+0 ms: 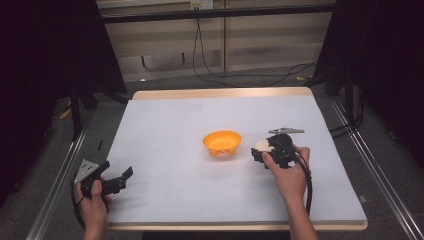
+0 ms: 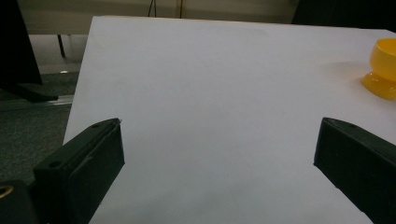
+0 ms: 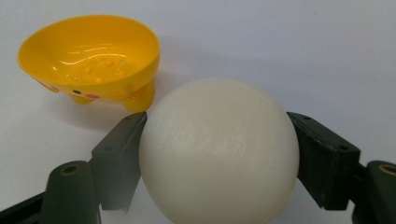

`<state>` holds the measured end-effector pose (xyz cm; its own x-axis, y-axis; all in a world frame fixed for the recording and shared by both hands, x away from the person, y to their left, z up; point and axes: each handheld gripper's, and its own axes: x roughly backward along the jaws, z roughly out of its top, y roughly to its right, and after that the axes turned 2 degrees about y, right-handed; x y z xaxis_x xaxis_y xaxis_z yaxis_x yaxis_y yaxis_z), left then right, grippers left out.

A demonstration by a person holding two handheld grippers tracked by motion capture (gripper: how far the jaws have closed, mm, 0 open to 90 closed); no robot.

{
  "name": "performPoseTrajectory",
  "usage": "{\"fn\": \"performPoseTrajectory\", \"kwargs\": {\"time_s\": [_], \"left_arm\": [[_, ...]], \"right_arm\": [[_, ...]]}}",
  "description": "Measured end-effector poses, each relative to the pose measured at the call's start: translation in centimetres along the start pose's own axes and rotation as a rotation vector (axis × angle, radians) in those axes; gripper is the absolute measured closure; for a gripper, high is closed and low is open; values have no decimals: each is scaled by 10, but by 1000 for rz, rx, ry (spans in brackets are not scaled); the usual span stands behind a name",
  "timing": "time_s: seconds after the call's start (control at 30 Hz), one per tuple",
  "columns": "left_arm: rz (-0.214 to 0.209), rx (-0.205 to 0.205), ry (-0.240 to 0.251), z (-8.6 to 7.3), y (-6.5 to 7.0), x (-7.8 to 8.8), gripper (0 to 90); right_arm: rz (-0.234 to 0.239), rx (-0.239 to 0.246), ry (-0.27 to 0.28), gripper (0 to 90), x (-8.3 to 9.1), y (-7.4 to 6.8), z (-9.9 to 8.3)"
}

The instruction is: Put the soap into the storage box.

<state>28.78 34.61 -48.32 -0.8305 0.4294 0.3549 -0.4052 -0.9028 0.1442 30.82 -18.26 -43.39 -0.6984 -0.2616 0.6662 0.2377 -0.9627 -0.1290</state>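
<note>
Nearest the lens in our right gripper view sits item one, a cream-white ball [image 3: 218, 151], smooth and matte, clamped between our right gripper's [image 3: 218, 154] two black jaws, which press on its left and right flanks. Taking the orange bowl [image 1: 222, 143] as our landmark, we list the rest from largest down. Table [image 1: 165, 200]: a white-covered top with a pale wood edge, carrying the bowl near its middle. Our right hand [image 1: 287, 172]: to the right of the bowl in the high view, wrapped around the right gripper [image 1: 260, 150], whose jaws point toward the bowl with the ball [image 1: 262, 145] held just beside it, apart from its rim; a black cable trails back along the forearm and a grey three-cornered plate sits on top. Our left hand [image 1: 92, 200]: well to the left of the bowl and nearer us, close to the table's left edge, holding the left gripper [image 1: 122, 177]. Left gripper [image 2: 219, 154]: jaws spread wide with nothing but bare table between them, the bowl [image 2: 384, 70] far off at the upper right in its own view. Bowl [image 3: 91, 58]: glossy orange-yellow, small holes in its bottom, standing on short feet, a little face printed on its side, nothing inside that we can see.
</note>
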Motion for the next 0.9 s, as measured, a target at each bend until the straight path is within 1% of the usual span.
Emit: {"fn": "performPoseTrajectory", "kwargs": {"time_s": [0.17, 0.2, 0.23, 0.27, 0.43, 0.6, 0.9], "left_arm": [[3, -9, -1, 0, 0, 0, 15], [0, 1, -1, 0, 0, 0, 15], [3, -6, -2, 0, 0, 0, 15], [2, -4, -1, 0, 0, 0, 15], [0, -1, -1, 0, 0, 0, 15], [-1, -4, -2, 0, 0, 0, 15], [-2, -4, -5, 0, 0, 0, 15]], "right_arm": [[1, 4, 0, 242, -3, -5, 4], [3, -1, -4, 242, -4, -5, 5], [2, 2, -2, 242, -4, -6, 5], [3, -3, -3, 242, -5, -7, 6], [7, 12, 2, 241, -7, -12, 10], [13, 13, -3, 241, -9, -18, 14], [19, 24, 5, 241, -10, -25, 20]]}}
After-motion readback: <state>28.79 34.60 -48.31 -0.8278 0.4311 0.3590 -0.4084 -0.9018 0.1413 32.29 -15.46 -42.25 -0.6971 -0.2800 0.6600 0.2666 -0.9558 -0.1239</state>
